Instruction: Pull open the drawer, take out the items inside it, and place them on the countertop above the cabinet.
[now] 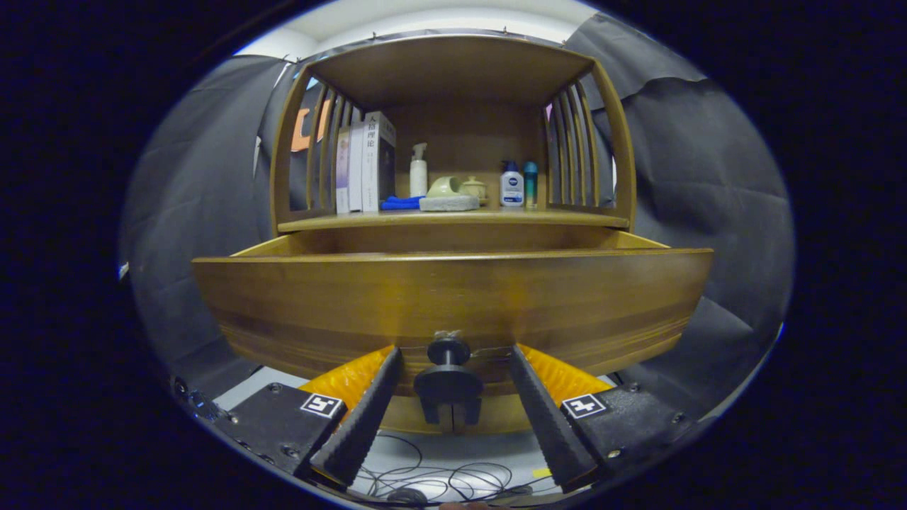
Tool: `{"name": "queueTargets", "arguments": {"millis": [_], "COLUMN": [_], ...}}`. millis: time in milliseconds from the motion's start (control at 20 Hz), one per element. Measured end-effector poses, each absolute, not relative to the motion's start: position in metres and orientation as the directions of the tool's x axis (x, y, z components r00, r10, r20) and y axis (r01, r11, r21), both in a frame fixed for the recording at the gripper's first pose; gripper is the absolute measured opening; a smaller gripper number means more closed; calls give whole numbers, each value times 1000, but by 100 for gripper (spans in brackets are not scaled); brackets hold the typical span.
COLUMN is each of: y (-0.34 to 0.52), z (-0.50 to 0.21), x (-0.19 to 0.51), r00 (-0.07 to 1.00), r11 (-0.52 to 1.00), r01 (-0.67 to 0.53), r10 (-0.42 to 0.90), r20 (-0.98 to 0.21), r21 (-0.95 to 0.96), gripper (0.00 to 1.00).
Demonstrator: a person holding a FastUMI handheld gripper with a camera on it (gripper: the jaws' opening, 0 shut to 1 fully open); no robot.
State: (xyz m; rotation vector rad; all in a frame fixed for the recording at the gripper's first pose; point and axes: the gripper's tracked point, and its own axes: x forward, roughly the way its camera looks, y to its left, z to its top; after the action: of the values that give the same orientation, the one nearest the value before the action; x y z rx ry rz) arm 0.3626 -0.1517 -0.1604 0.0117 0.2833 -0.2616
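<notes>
In the gripper view, we see the drawer (pixel 453 297) pulled out, its knob (pixel 448 382) between our gripper's (pixel 453 368) spread fingers, untouched. The drawer's contents probably lie behind and above its front panel, hidden from us.

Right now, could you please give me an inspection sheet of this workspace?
Surface: countertop carries books, pump bottle, blue cloth, ceramic pieces, two bottles.
Job's things: drawer pulled open; contents hidden behind its front.
Clutter: nothing seen.
Gripper: gripper open, fingers either side of the knob, not touching.
Cables: loose wires on the floor.
Surroundings: black cloth.
</notes>
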Motion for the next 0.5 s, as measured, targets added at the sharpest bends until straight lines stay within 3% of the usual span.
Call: {"name": "queueTargets", "arguments": {"millis": [500], "y": [-158], "z": [-158], "x": [395], "r00": [918], "r11": [965], "r01": [263], "r10": [-255], "r20": [-305], "r21": [-14], "gripper": [98]}}
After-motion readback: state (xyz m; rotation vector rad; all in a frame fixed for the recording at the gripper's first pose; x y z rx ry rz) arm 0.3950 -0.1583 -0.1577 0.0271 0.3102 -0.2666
